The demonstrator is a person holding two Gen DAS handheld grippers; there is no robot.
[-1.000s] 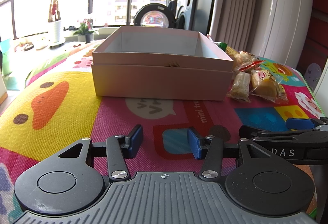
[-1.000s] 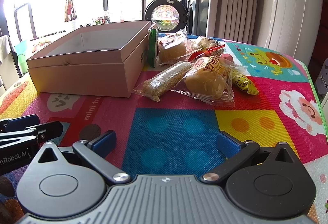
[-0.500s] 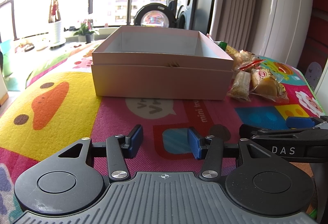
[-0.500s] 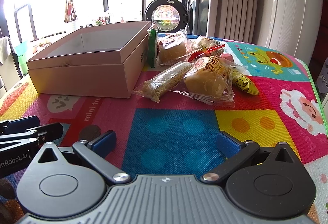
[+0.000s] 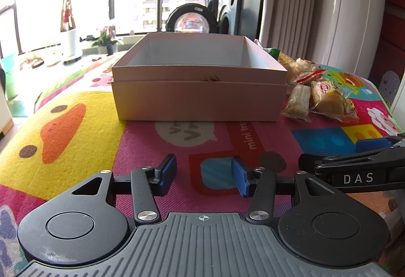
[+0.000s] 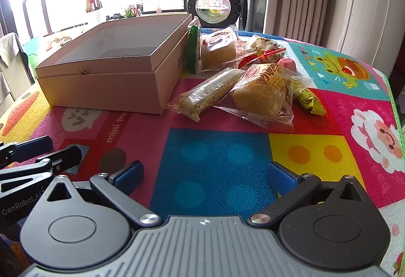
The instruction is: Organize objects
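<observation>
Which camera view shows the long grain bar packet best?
The right wrist view: the grain bar packet lies unobstructed near the centre, its full length visible, beside the pink box. In the left wrist view it appears small and foreshortened at the right, past the box corner.

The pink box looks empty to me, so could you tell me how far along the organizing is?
Nothing looks done yet: what shows of the pink box holds nothing. Nothing is in hand: the left gripper and right gripper are both open and empty over the mat. All is left: the snack packets lie piled beside the box, waiting to be packed.
</observation>
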